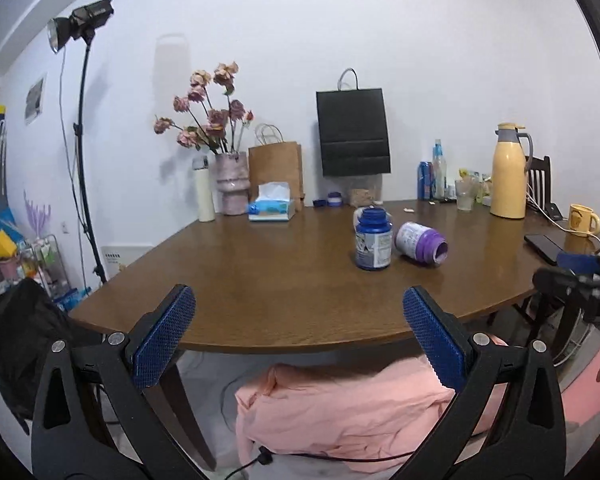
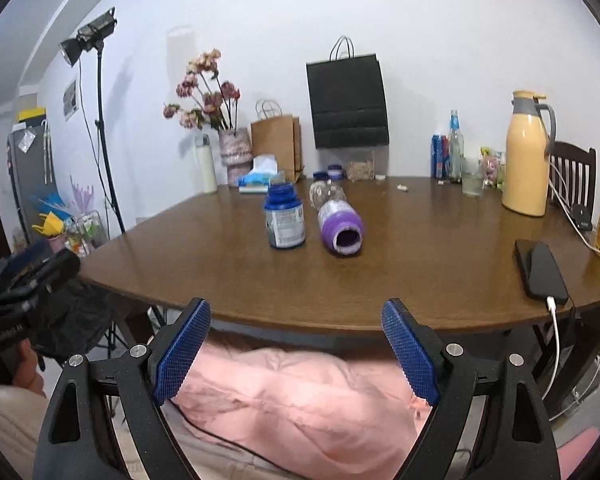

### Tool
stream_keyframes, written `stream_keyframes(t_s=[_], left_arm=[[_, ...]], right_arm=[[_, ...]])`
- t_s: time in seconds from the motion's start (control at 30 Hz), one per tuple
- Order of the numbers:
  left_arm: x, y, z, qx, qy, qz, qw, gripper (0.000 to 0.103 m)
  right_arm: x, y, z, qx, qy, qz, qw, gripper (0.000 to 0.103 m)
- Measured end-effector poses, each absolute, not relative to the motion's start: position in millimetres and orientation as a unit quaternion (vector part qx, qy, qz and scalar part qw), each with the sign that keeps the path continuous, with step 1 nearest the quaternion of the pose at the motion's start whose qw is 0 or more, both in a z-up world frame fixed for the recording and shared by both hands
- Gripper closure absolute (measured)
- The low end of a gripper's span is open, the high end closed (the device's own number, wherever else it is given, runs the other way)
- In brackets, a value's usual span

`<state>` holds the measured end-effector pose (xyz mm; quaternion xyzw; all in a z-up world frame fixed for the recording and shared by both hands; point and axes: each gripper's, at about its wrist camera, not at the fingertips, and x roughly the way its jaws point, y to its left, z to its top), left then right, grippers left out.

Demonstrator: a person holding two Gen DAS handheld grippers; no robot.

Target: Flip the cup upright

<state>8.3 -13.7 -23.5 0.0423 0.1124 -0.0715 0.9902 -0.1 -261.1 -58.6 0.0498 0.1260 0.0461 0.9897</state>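
A purple cup (image 1: 421, 244) (image 2: 339, 229) lies on its side on the brown table (image 1: 260, 264) (image 2: 420, 248), its open mouth facing the near edge. Just left of it a blue cup (image 1: 373, 238) (image 2: 285, 217) stands upright. My left gripper (image 1: 300, 336) is open, held before the table's near edge, well short of both cups. My right gripper (image 2: 296, 346) is also open, at the near edge, roughly in line with the purple cup. Nothing is between either pair of fingers. The right gripper's body also shows at the right edge of the left wrist view (image 1: 580, 284).
Along the back of the table stand a white flask (image 1: 204, 190), a vase of flowers (image 1: 231, 182), a tissue box (image 1: 271, 206), paper bags (image 1: 354, 132), bottles, a glass and a yellow jug (image 1: 510, 172). A phone (image 2: 540, 270) on a cable and a yellow mug (image 1: 582, 220) lie right. Pink cloth (image 2: 300, 408) sits below.
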Motion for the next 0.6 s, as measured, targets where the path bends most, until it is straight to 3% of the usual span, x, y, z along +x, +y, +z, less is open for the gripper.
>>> stream_keyframes(t_s=[0.6], left_arm=[[3.8, -10.0, -24.1, 0.042, 0.109, -0.070, 0.991, 0.000]], right_arm=[[-0.2, -255.0, -58.7, 0.037, 0.122, 0.059, 0.990, 0.012]])
